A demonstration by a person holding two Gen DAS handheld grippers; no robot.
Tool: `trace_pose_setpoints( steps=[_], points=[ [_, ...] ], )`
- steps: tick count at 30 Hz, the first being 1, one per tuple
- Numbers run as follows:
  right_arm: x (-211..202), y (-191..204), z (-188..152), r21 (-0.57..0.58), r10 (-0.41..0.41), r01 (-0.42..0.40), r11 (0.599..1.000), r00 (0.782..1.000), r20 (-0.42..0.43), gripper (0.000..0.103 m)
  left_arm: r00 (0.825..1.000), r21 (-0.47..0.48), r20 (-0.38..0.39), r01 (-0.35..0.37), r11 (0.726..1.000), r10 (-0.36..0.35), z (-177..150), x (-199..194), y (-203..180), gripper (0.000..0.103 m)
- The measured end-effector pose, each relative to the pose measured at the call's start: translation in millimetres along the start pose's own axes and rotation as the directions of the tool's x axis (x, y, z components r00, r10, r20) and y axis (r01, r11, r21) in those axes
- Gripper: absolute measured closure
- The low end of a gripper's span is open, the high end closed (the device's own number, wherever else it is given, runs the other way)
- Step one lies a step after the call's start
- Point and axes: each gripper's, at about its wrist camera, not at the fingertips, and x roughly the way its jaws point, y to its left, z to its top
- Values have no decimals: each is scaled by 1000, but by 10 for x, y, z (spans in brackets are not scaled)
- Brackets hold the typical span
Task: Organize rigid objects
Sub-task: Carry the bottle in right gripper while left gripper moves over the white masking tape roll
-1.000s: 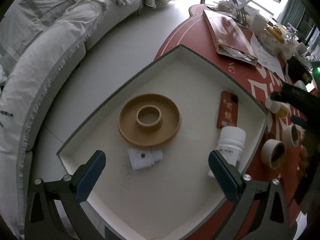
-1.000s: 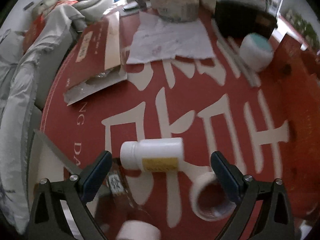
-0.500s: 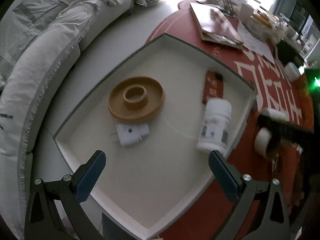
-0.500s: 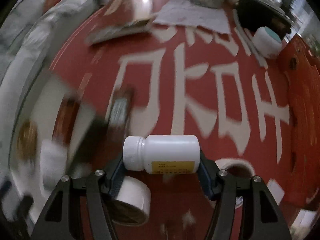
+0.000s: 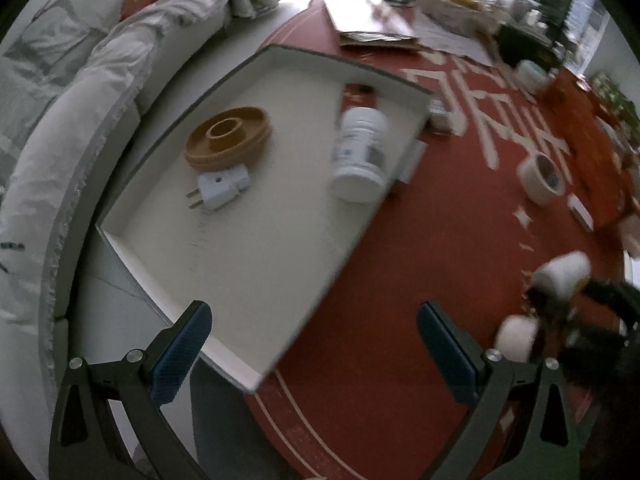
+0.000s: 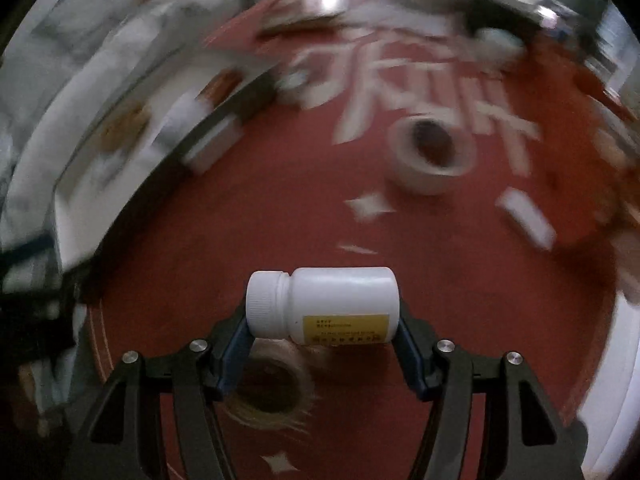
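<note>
A white pill bottle (image 6: 322, 305) lies sideways, clamped end to end in the right hand-held gripper (image 6: 322, 334), cap toward 9 o'clock and yellow label facing the camera, lifted above the red counter (image 6: 360, 420). The view is streaked with motion blur, suggesting the bottle is in transit. In the left wrist view, the left hand-held gripper (image 5: 316, 346) hangs with its blue-padded fingers wide apart and nothing between them, over the near corner of the white tray (image 5: 256, 382) that sits at the counter's edge.

The sorting looks partly done. Already in the tray are a tan ring-shaped dish (image 5: 229, 138) at about 10 o'clock, a white plug adapter (image 5: 219, 187) touching its near side, a second white bottle (image 5: 360, 154) lying against the tray's right wall, and a red flat case (image 5: 358, 94) just beyond it at 12 o'clock.

Left out on the counter are a roll of tape (image 6: 432, 156) at 1 o'clock in the right wrist view, another roll (image 6: 269, 394) directly beneath the held bottle, a small white block (image 6: 526, 218) at 3 o'clock, and a small white item (image 5: 440, 114) just outside the tray's far corner. By this reckoning the carried bottle goes into the tray, which lies toward 10 o'clock of the right wrist view, with the rolls and small pieces still to gather.
</note>
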Motion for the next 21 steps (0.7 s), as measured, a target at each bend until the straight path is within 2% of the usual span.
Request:
trace_pose_setpoints(
  steps=[3,5,9,12,15,17,19,20,21],
  points=[
    [-139,-403,-112,140,-20,18,990,1000,18,39,999,91,15,33,995,-34,-116,-87,-232,1],
    [-171,-595,-122,189,-30,29,982,1000,6,39,999,151,11,34,988,-37,-187,-84,-447,1],
    [-197,-912,-425,272,-55,63,960,998,-37,39,999,254,27,32,967,-40,-269,-91,-890,1],
    [-195,-1073,-660,347,-20,43,937,997,-69,38,995,339,101,-39,940,5,-298,-137,-1185,1],
    [-243,-1096,-676,356,-11,28,934,999,-49,38,985,420,164,-119,900,54,-359,-124,-1427,1],
    [-230,-1101,-680,355,-3,20,935,999,-48,38,981,463,174,-157,873,84,-398,-50,-1547,1],
    [-236,-1114,-682,356,0,16,934,999,-46,38,979,468,186,-161,869,81,-398,-28,-1589,0],
    [-245,-1123,-690,358,3,13,934,999,-43,38,977,467,194,-169,868,86,-405,-32,-1604,2],
    [-251,-1128,-696,360,6,10,933,999,-41,38,974,466,207,-177,867,87,-401,-49,-1607,17]
  ],
)
